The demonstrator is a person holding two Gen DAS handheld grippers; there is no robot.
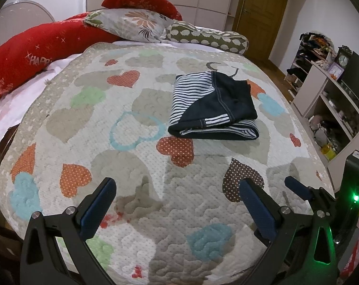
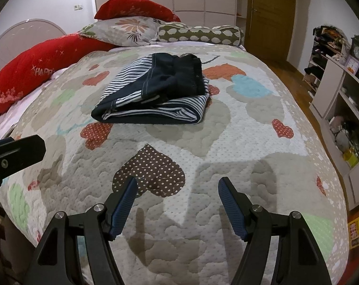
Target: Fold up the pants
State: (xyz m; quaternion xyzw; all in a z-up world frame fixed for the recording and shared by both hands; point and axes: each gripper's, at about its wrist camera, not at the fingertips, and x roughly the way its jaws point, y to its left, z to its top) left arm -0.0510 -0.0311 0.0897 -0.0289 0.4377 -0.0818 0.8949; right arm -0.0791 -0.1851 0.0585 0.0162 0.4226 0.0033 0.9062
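**Folded pants on the heart quilt, both tools held off**

In the left wrist view, the pants [image 1: 213, 108] lie right of centre in the frame as a compact folded bundle, dark navy with a striped lining turned out and white stitching along a seam. They rest on the quilt [image 1: 136, 156], which is covered in hearts and spread over the bed. The left hand-held gripper [image 1: 177, 190] fills the bottom of the frame, its blue-padded fingers [image 1: 98, 204] spread wide apart with nothing between them, well short of the bundle. At the lower right edge a part of the right hand-held gripper [image 1: 298, 187] pokes in, a green light [image 1: 356, 198] glowing beside it. Along the top run a long red pillow [image 1: 37, 47], a floral pillow [image 1: 132, 23] and a spotted bolster [image 1: 207, 38]. A wooden door [image 1: 262, 11] stands upper right and shelves [image 1: 331, 109] line the right edge.

In the right wrist view, the pants [image 2: 155, 95] sit upper centre, folded flat on the quilt [image 2: 226, 142]. The right hand-held gripper [image 2: 177, 190] occupies the bottom, fingers [image 2: 229, 204] parted and holding nothing, above a brown spotted heart [image 2: 151, 171]. A black piece of the left hand-held gripper [image 2: 15, 152] enters at the left edge. The red pillow [image 2: 41, 64] and spotted bolster [image 2: 200, 34] line the top
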